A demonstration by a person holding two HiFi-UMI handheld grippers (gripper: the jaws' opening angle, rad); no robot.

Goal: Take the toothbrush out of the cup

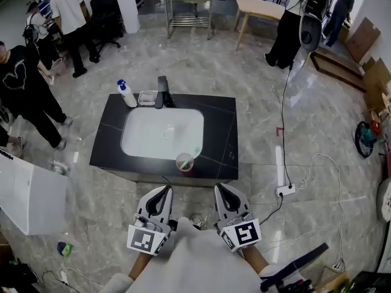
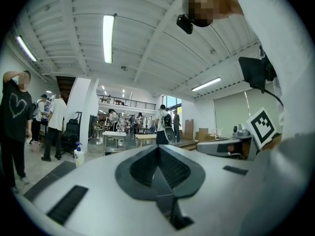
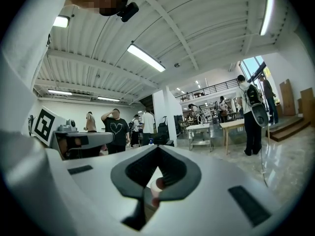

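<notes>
On the table [image 1: 225,140], at the front rim of the basin [image 1: 162,132], the pink cup [image 1: 184,162] is seen upright w/ the toothbrush [image 1: 195,153] inside it, leaning to the right. No part of the task is done yet. Left claw [image 1: 165,189] & right claw [image 1: 218,188] are held level near the body, short of the table edge, both w/ jaws pressed together & nothing between them. Judged left to do: approach, jaws to be opened, brush handle to be clamped, brush to be lifted clear of the cup.
</notes>
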